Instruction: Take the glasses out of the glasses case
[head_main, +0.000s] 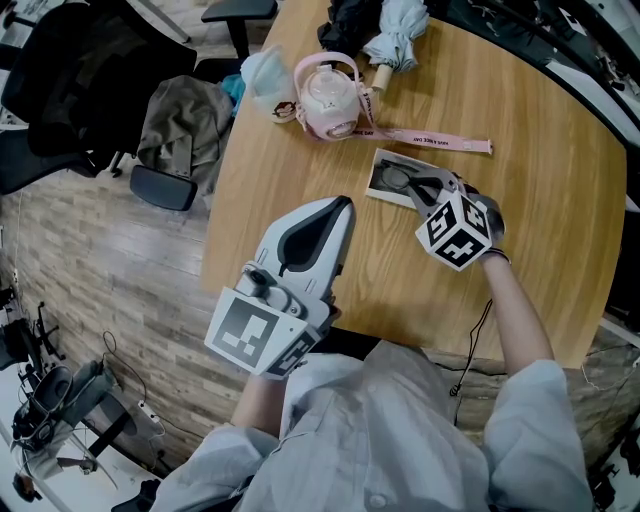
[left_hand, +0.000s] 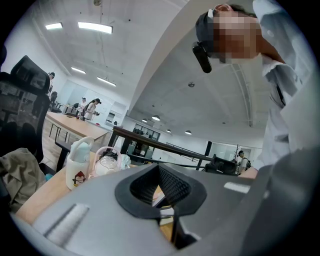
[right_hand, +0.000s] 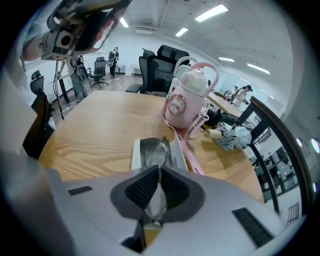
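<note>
Right gripper (head_main: 424, 192) pinches the glasses (right_hand: 156, 149) to lift them from the case (right_hand: 135, 153); left gripper (head_main: 343, 208), closed and empty, hovers near.

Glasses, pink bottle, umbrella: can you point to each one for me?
glasses (head_main: 392, 178), head view, on a lens inside the open case
pink bottle (head_main: 328, 93), head view, on its lid
umbrella (head_main: 398, 32), head view, on its folded cloth

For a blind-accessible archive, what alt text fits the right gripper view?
The right gripper has its jaws shut on a pair of glasses lying in an open glasses case on a wooden table. Behind are a pink bottle with a strap and a folded umbrella.
</note>
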